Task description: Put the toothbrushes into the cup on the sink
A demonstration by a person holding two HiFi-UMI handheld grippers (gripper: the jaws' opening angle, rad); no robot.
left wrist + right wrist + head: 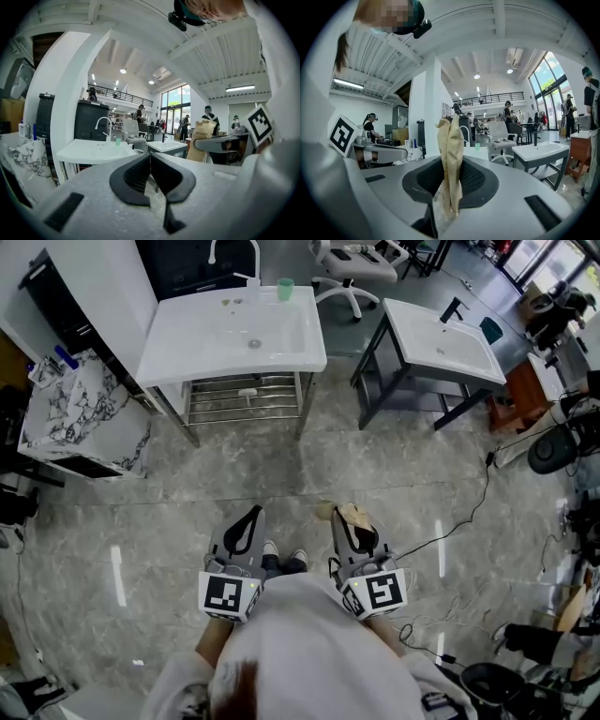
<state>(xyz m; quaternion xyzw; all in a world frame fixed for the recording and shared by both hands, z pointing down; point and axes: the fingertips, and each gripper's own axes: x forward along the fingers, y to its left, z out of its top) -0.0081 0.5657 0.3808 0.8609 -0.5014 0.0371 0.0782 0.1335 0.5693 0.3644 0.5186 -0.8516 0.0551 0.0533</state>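
The grey stone floor point(281, 474) carried a white sink point(183, 345) on metal legs, a second sink point(441, 341) to its right and a marbled cabinet point(80, 418) at its left. A green cup point(285, 289) stood on the first sink's back rim, just beside the tap point(254, 277).

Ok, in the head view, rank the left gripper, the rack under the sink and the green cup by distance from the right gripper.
1. left gripper: close beside the right gripper, which grips a tan packet.
2. metal rack: ahead, under the white sink.
3. green cup: farthest, on the sink's back rim.
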